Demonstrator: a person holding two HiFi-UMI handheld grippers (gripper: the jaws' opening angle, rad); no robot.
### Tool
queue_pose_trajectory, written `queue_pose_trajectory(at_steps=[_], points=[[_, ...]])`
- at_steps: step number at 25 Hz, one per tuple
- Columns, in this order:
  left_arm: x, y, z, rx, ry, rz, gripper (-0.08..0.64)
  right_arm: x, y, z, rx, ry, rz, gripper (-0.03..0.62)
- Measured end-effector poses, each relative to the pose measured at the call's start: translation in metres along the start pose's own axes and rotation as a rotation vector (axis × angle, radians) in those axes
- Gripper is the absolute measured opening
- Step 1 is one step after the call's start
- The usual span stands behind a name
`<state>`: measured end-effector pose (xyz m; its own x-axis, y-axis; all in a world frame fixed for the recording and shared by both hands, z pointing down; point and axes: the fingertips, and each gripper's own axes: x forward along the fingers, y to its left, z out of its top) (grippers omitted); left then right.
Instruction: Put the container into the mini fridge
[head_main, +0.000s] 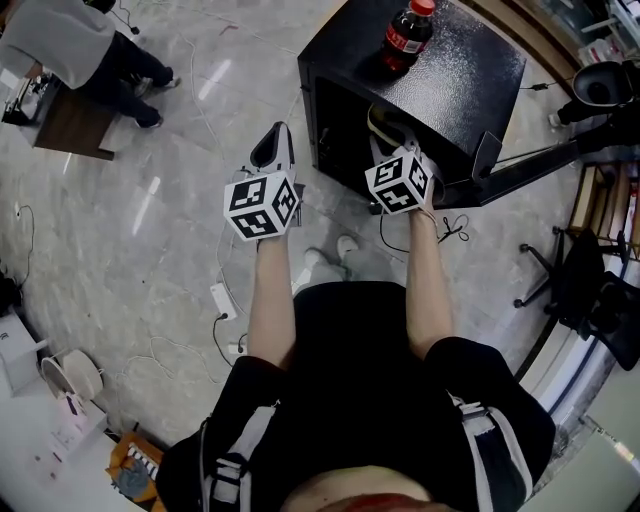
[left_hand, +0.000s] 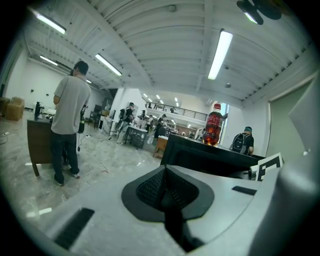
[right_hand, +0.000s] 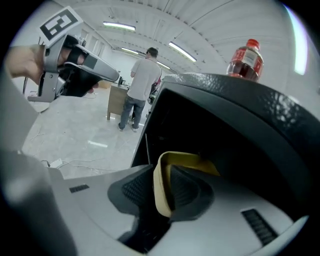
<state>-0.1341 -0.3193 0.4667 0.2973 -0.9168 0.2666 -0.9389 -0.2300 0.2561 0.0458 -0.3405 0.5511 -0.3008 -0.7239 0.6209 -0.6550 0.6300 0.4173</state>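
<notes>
The black mini fridge (head_main: 455, 85) stands on the floor with its dark opening toward me and a cola bottle (head_main: 408, 35) on top. My right gripper (head_main: 388, 128) is at the mouth of the opening, shut on the rim of a cream-yellow container (right_hand: 181, 160), which reaches into the dark interior (right_hand: 215, 130). The left gripper (head_main: 274, 148) hangs shut and empty over the floor, left of the fridge. In the left gripper view, its closed jaws (left_hand: 167, 192) point at the fridge (left_hand: 210, 160) and bottle (left_hand: 213, 127).
The fridge door (head_main: 540, 165) stands swung open to the right. A person (head_main: 75, 45) stands at a brown desk (head_main: 70, 125) at far left. Cables and a power strip (head_main: 222, 300) lie on the marble floor. An office chair (head_main: 590, 290) stands at right.
</notes>
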Motion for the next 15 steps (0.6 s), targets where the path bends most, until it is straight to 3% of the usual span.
queue_pose_trajectory(at_steps=[2,3,5,11,15], points=[[0.0,0.001,0.0,-0.004,-0.002,0.0,0.011,-0.006,0.003,0.015,0.012,-0.069,0.002,0.08],[0.0,0.001,0.0,-0.006,-0.003,0.001,0.011,-0.009,0.006,0.025,0.023,-0.121,0.019,0.033],[0.0,0.003,0.0,-0.01,-0.008,0.007,0.011,-0.017,0.016,0.048,0.064,-0.235,0.086,0.02],[-0.015,0.019,0.015,-0.006,-0.075,0.062,0.011,-0.04,0.027,0.119,0.374,-0.565,0.264,0.015],[-0.034,0.039,0.03,0.003,-0.131,0.137,0.011,-0.049,0.032,0.161,0.527,-0.7,0.337,0.014]])
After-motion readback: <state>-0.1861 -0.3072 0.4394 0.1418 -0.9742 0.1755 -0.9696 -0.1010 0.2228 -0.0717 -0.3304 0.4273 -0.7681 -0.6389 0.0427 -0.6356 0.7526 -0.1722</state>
